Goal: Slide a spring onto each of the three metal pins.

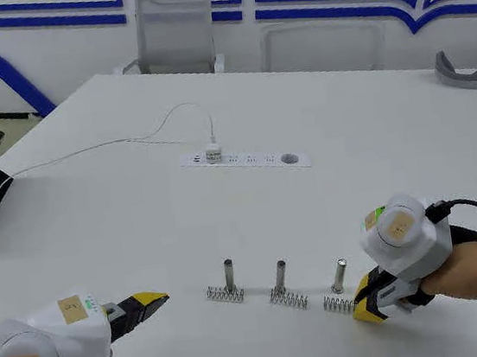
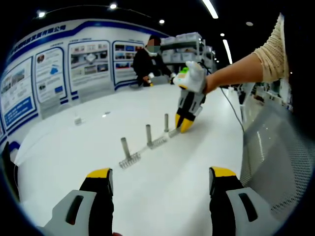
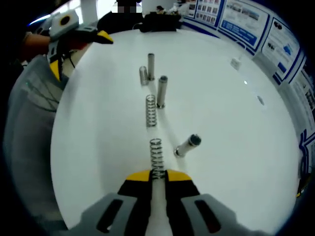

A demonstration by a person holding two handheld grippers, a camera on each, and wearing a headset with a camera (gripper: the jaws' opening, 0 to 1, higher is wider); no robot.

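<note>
Three pins (image 1: 280, 276) stand, a spring (image 1: 288, 299) by each; power strip (image 1: 245, 159) lies beyond.

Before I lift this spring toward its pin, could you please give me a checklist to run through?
1. Right hand-held gripper shut on the end of the nearest spring: ok.
2. Grip firm enough to lift: cannot tell.
3. Nearest pin upright and bare: ok.
4. Nearest spring lined up with that pin: not ok; it lies flat on the table.
5. Middle pin and far pin upright and bare: ok.
6. Left hand-held gripper open and away from the pins: ok.
</note>
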